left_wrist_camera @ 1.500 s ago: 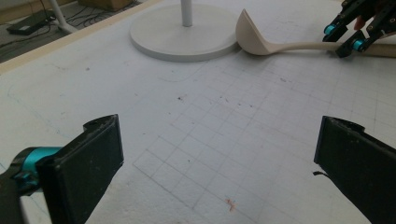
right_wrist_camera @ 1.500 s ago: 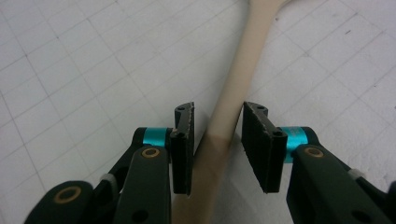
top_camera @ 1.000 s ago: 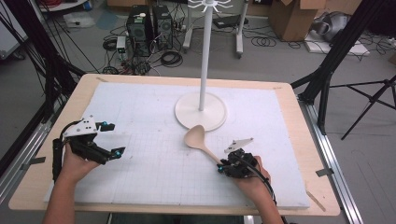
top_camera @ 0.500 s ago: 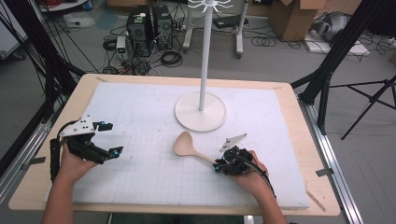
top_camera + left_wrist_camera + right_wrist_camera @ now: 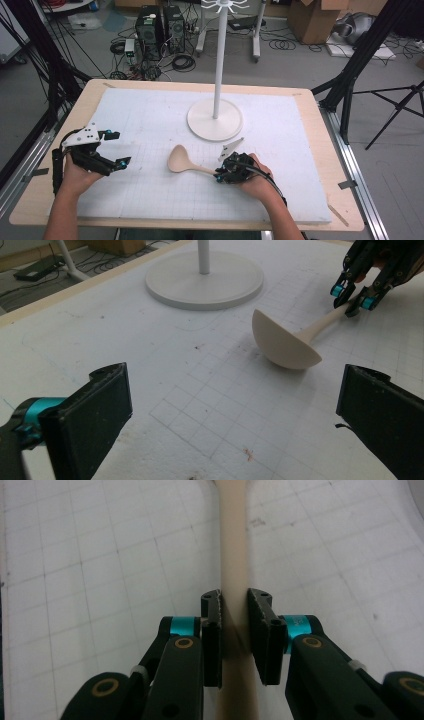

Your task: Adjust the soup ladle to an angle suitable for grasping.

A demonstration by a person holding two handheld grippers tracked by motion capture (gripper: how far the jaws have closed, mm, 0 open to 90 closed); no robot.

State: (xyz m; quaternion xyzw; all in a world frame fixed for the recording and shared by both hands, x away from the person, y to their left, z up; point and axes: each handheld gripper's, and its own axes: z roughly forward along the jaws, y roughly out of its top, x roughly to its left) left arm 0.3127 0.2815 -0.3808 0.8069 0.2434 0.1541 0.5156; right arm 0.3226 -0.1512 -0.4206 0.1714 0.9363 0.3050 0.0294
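Note:
A pale beige ladle (image 5: 181,161) lies over the white gridded mat, its bowl toward the left. My right gripper (image 5: 220,174) is shut on its handle; in the right gripper view both pads press the handle (image 5: 234,580) between them. In the left gripper view the ladle's bowl (image 5: 282,342) rests on the mat with the right gripper (image 5: 352,297) clamped on the far end. My left gripper (image 5: 117,148) sits at the mat's left edge, jaws wide open with nothing between them. The white stand (image 5: 215,119) with its round base rises behind the ladle.
The white mat (image 5: 150,115) covers most of the wooden table (image 5: 320,125). A tripod leg (image 5: 390,115) stands right of the table. Computer cases and cables (image 5: 155,30) lie on the floor beyond the far edge.
The right gripper has carried the ladle leftward across the mat, and the bowl has swung from pointing up toward the stand base to pointing left. The left gripper has stayed put.

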